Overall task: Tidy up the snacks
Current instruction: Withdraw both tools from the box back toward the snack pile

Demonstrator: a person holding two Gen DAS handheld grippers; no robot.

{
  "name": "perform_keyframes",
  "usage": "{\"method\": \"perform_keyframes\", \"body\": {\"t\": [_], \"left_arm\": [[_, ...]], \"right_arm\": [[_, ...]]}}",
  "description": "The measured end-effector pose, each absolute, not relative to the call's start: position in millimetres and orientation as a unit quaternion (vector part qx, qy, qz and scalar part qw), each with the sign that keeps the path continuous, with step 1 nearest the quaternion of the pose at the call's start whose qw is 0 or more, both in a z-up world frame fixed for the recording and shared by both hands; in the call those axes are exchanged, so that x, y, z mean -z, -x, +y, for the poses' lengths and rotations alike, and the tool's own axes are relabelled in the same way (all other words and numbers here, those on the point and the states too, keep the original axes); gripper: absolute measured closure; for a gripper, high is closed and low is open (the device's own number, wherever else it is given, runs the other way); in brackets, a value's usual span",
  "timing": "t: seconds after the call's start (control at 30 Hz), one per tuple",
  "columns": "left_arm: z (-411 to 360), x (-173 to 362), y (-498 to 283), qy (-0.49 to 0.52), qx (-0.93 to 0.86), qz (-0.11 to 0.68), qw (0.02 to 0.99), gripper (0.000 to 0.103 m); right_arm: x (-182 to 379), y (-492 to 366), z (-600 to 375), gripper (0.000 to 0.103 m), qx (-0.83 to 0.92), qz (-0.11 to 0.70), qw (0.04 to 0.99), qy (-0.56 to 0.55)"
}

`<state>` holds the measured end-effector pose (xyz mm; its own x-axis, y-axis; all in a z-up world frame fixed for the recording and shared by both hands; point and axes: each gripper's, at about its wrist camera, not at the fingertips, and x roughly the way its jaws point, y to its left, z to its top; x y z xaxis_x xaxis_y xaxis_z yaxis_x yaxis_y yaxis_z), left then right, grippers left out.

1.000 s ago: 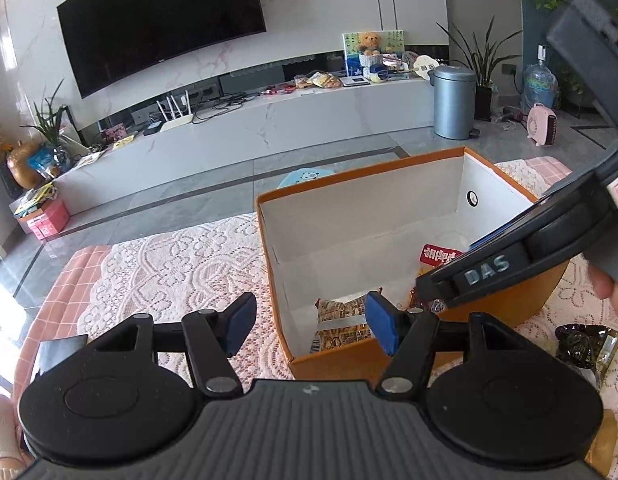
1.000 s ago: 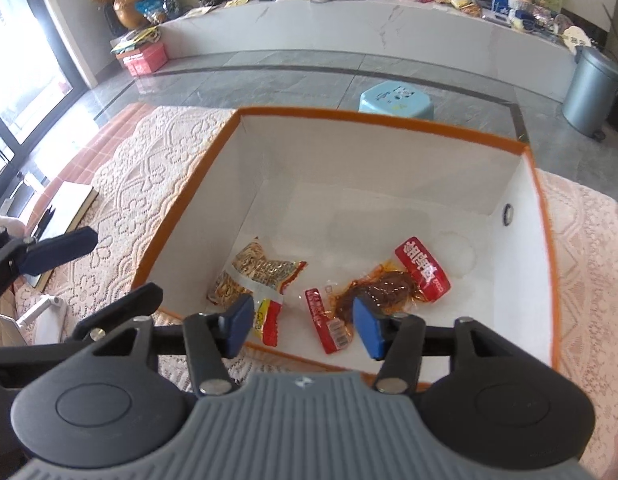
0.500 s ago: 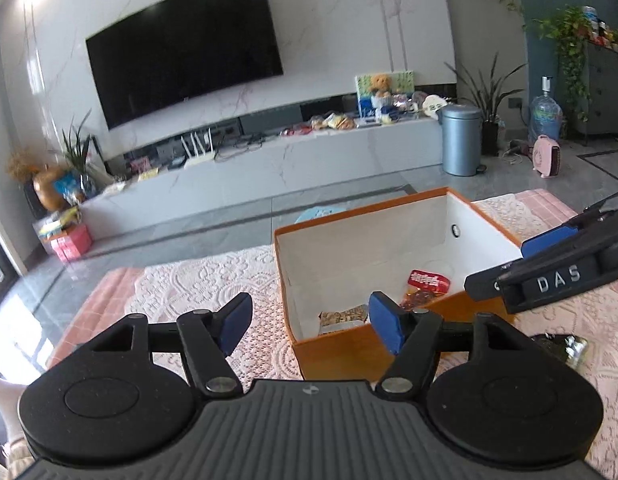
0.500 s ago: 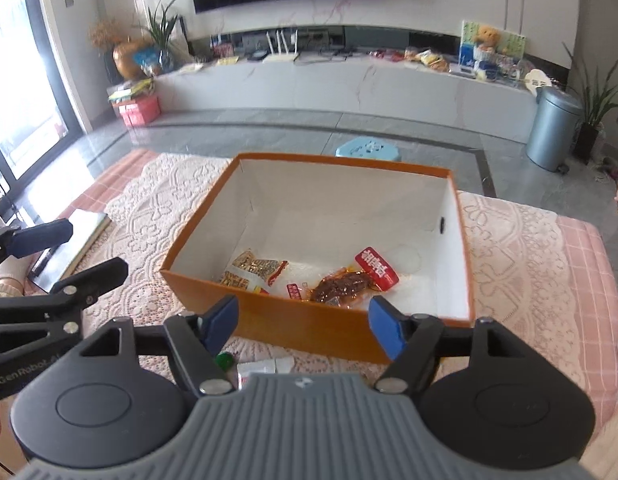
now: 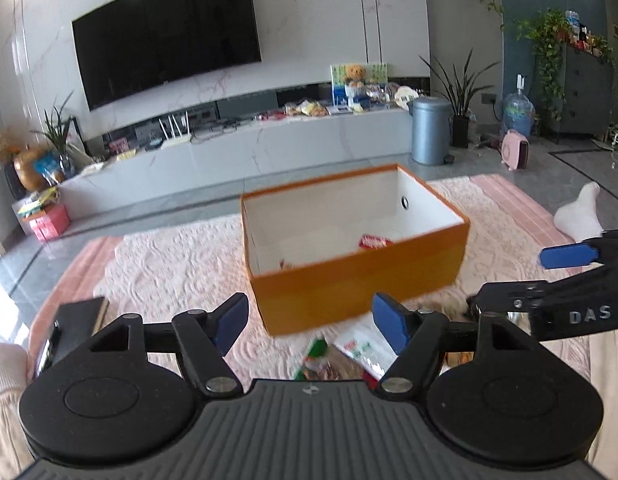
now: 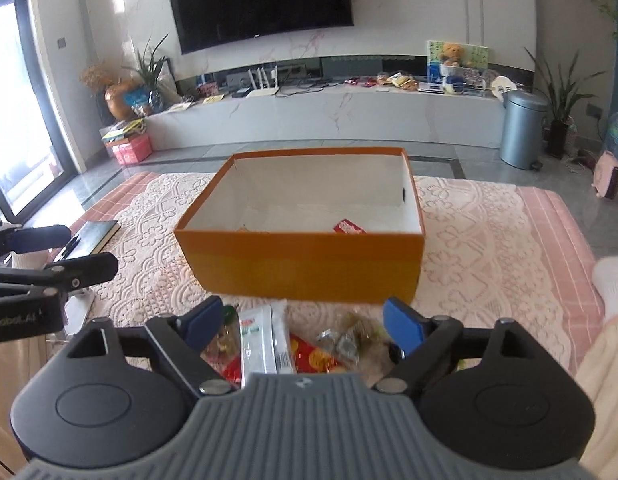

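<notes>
Orange cardboard forms the box [image 5: 361,280] that anchors the left wrist view; it sits on a pale lace cloth [image 5: 181,264] and its inside is white. A red snack packet [image 5: 375,241] lies on the floor of the box, toward its near wall. On the near side of the box, a small heap of loose snack packets [image 5: 349,356] lies on the cloth, among them a white one with green print. The left tongs [image 5: 309,326] hang above this heap with jaws wide apart and nothing between them; they have just been opening further. To the right of the box the right tongs [image 5: 509,276] reach in from the frame edge, jaws apart and empty. A dark notebook [image 5: 75,320] lies on the cloth well to the left of the box. A white sock [image 5: 581,216] shows beyond the box's right end.

From the right wrist, the box [image 6: 305,268] stands straight ahead, the red packet [image 6: 348,227] just visible over its near wall. Between the box and the camera lies the heap [image 6: 293,344]: a white packet, red ones and a crinkly clear one. The right tongs [image 6: 303,320] hover over it, jaws spread and holding nothing, having just opened wider. The left tongs [image 6: 73,250] sit left of the box, above the notebook [image 6: 97,234].
</notes>
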<state>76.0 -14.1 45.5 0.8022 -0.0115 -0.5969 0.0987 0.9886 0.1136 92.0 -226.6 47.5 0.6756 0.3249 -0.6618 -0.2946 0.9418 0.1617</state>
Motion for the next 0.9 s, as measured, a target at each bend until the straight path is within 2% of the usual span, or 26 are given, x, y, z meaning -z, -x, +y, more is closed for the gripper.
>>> {"method": "perform_keyframes", "body": {"t": [0.1, 0.6, 0.9], "left_arm": [[-9, -35, -69, -0.048, 0.040, 0.337, 0.940, 0.018], [-15, 7, -56, -0.018, 0.091, 0.405, 0.909, 0.018], [-15, 29, -65, -0.004, 0.102, 0.432, 0.896, 0.018]], "right_arm": [[-40, -71, -231, 0.007, -0.146, 0.352, 0.924, -0.030], [13, -38, -248, 0.007, -0.110, 0.391, 0.910, -0.083], [37, -51, -247, 0.007, -0.111, 0.426, 0.896, -0.060]]}}
